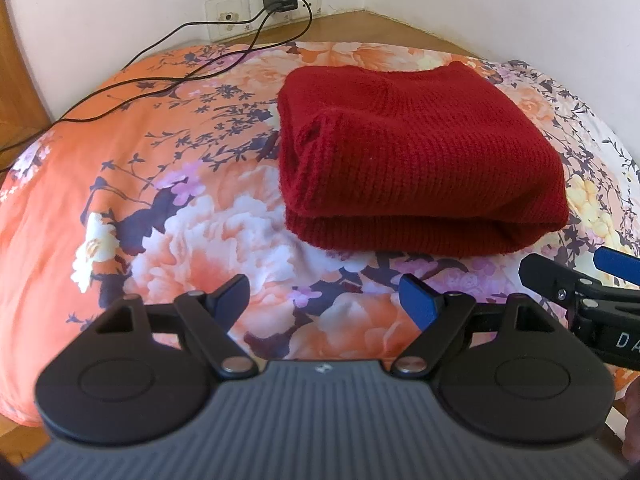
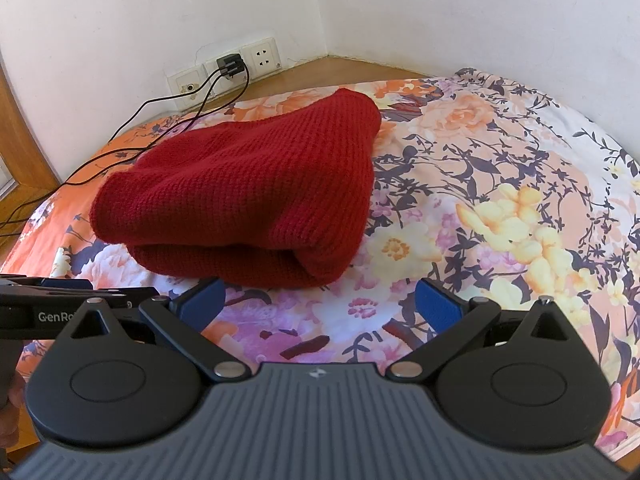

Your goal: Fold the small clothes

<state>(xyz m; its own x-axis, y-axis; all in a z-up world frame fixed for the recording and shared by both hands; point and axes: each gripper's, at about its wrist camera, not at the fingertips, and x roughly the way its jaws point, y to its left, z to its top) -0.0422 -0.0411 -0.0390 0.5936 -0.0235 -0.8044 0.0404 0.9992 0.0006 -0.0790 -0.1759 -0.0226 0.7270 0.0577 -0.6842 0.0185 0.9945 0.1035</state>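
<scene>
Hidden: your view is cutting off the right claw (image 1: pixel 576 276) at the edge; your hands are barely showing.
Left claw (image 1: pixel 326 300): you are holding it wide apart, gripping nothing, just short of the sweater.
Right claw: spread wide, empty.
Sweater (image 2: pixel 256 196): lying folded toward the sheet's (image 2: pixel 500 168) far edge.

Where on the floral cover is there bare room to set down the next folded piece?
Free: the wide patch of floral cover right of the folded red sweater, out to the cover's edge. Also the strip between the sweater and both open grippers, left gripper and right gripper. Crowded: the far left, where black charger cables trail from the wall outlets.
</scene>
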